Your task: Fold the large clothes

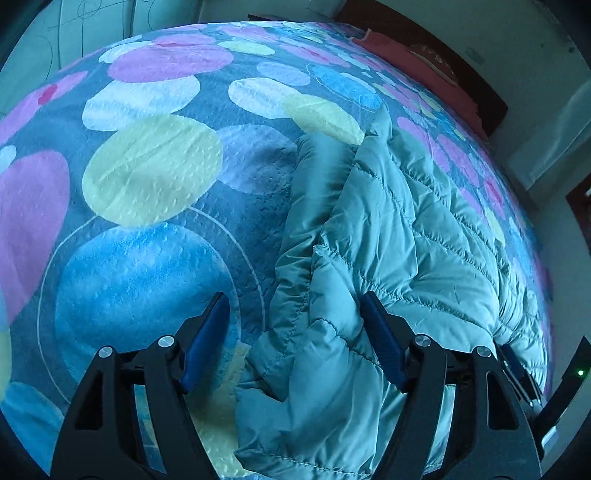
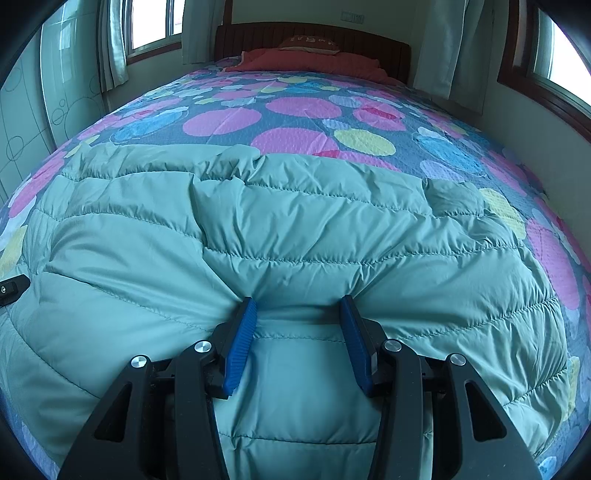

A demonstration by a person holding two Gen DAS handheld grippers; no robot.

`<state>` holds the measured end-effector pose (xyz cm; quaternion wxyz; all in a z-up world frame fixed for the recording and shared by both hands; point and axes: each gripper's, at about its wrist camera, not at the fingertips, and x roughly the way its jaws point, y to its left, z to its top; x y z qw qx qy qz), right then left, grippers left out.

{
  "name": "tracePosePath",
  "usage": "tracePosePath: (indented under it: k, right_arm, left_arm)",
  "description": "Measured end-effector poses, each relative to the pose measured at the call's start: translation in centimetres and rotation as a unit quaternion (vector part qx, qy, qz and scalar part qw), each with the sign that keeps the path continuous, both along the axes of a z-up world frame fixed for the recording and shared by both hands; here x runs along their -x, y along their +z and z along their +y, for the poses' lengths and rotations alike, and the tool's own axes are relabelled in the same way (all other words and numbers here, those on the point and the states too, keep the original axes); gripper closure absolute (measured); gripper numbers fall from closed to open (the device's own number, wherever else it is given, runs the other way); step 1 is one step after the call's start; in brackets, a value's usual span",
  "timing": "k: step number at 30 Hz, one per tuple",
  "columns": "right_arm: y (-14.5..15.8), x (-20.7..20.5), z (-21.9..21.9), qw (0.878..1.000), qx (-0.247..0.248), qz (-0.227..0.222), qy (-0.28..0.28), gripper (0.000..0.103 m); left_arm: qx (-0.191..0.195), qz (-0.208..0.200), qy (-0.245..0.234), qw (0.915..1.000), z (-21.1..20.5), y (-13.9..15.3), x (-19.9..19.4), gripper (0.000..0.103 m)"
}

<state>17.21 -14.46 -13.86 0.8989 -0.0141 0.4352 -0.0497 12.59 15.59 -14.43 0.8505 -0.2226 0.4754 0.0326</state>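
A mint-green quilted puffer jacket [image 2: 295, 229] lies spread across the near half of the bed. My right gripper [image 2: 298, 301] is shut on a thick fold of its near edge, and the fabric puckers around both blue pads [image 2: 242, 332]. In the left wrist view the jacket [image 1: 388, 229] runs away as a bunched ridge on the right. My left gripper [image 1: 293, 297] stands open at the jacket's side edge. Its right pad [image 1: 382, 339] rests against the padding, and its left pad [image 1: 207, 336] is over bare bedspread. Nothing is pinched there.
The bedspread [image 2: 295, 110] is blue with large coloured circles. A red blanket [image 2: 314, 62] and a dark headboard [image 2: 314, 33] are at the far end. A wardrobe [image 2: 37, 110] stands at the left and a wall with a window [image 2: 561, 55] at the right.
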Motion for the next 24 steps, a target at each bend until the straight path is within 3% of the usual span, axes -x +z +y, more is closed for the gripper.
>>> tracePosePath:
  k: [5,10,14,17,22,24]
  right_arm:
    - [0.0,0.0,0.0,1.0,0.0,0.0,0.0,0.056]
    - [0.0,0.1,0.0,1.0,0.001,-0.001,0.001,0.056]
    - [0.0,0.1,0.0,1.0,0.001,-0.001,0.001,0.056]
    - [0.0,0.1,0.0,1.0,0.001,-0.001,0.001,0.056]
    - [0.1,-0.1,0.0,1.0,0.002,-0.002,0.001,0.056]
    - [0.1,0.0,0.0,1.0,0.001,-0.002,0.001,0.056]
  left_arm:
    - [0.039,-0.005,-0.014,0.9991,0.3,0.0,-1.4,0.03]
    - [0.033,-0.008,-0.017,0.9993,-0.3,-0.3,-1.8,0.03]
    - [0.05,-0.012,-0.016,0.9986,-0.9,-0.4,-1.6,0.054]
    - [0.06,-0.012,-0.003,0.9981,-0.8,-0.4,-1.6,0.061]
    - [0.081,-0.008,0.018,0.9965,-0.4,-0.6,-1.7,0.061]
    - [0.086,-0.01,0.017,0.9961,-0.4,-0.7,-1.7,0.053]
